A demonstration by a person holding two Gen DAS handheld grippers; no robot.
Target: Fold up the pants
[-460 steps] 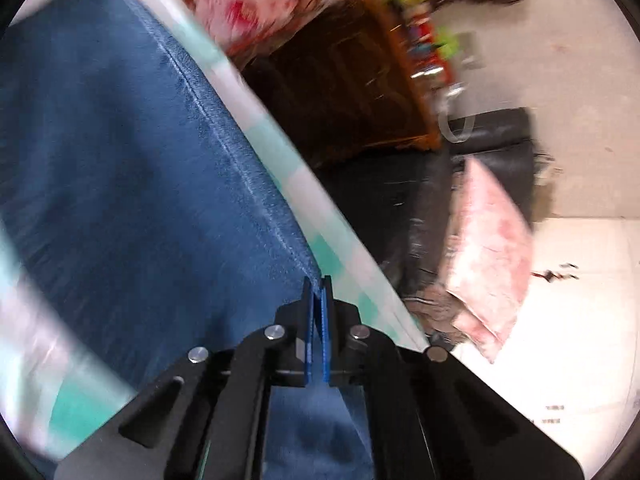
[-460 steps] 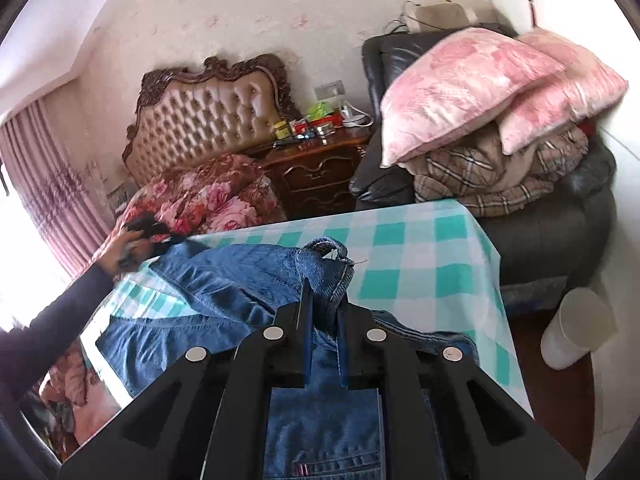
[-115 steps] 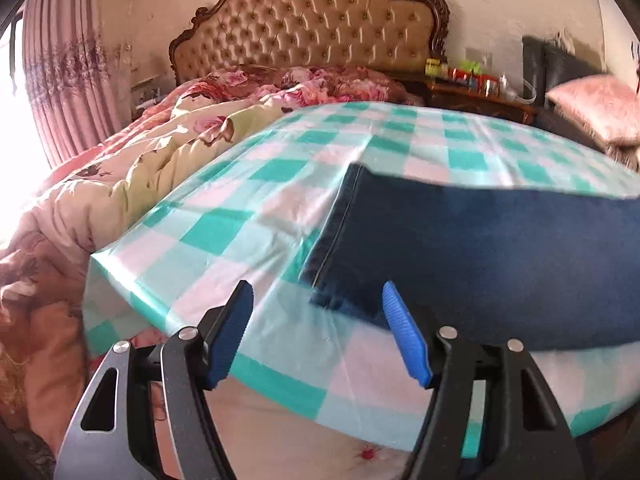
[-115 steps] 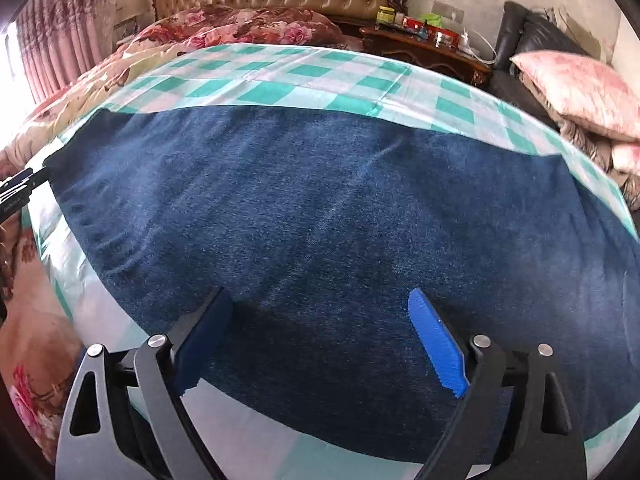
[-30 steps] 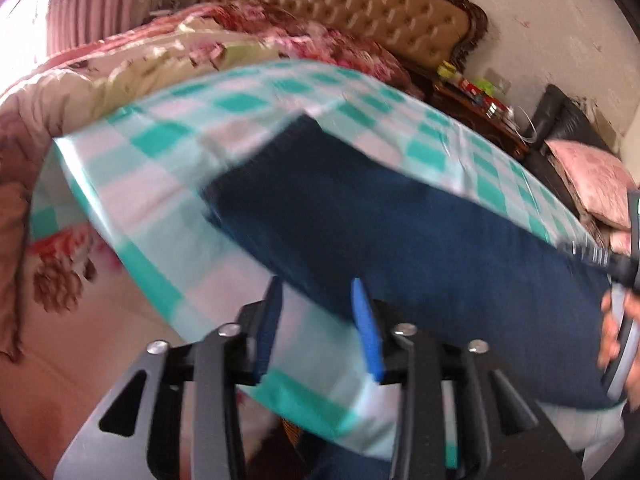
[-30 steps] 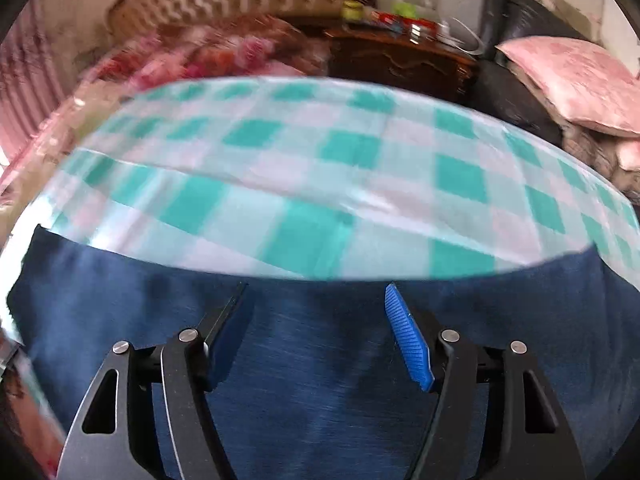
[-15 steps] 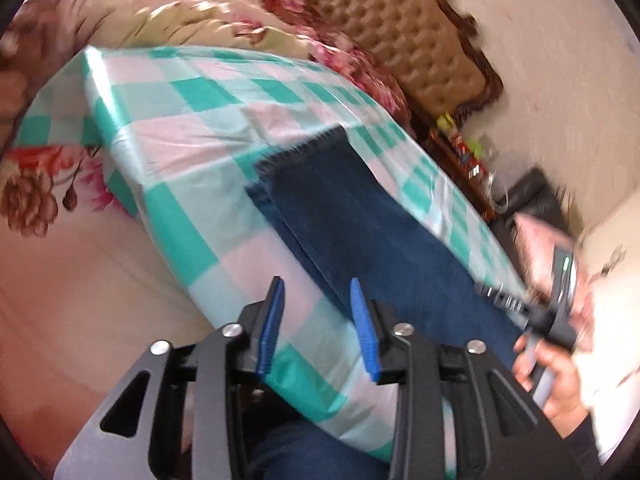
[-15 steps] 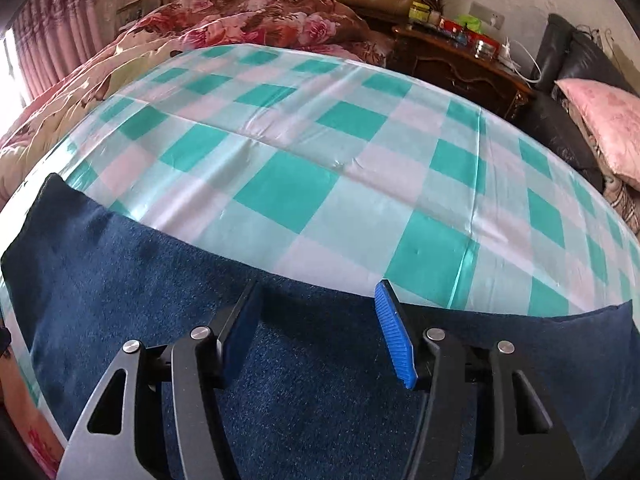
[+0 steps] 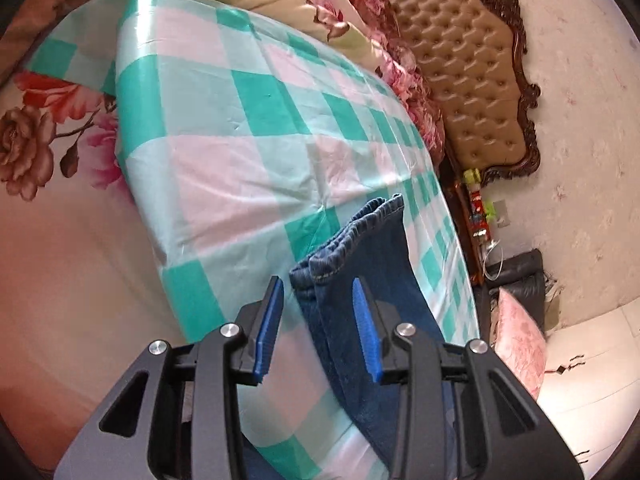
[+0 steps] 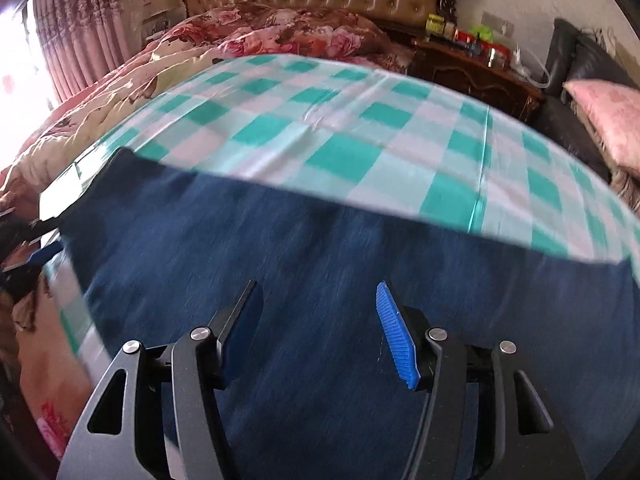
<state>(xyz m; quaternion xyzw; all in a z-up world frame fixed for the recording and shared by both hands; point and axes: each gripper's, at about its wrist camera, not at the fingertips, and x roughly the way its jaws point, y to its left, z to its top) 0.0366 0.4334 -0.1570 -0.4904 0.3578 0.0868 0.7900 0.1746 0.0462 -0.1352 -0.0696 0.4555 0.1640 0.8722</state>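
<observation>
Now, left wrist: your left gripper [image 9: 316, 322] hangs part-open, empty, at the pants [image 9: 360, 280] hems on the checked cloth [image 9: 224, 128]. Right wrist: right gripper [image 10: 320, 328] wide open, empty, over mid-leg. Denim's heavy, limp; pinch both stacked hems w/ seams.

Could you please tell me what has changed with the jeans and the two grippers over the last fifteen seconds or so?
Both grippers let go: then shut on bunched denim, the left gripper and right gripper are now open. The dark blue denim jeans went from a lifted heap to lying flat, legs stacked. The left gripper has closed in on the hem end. The green-and-white checked tablecloth is unchanged.
</observation>
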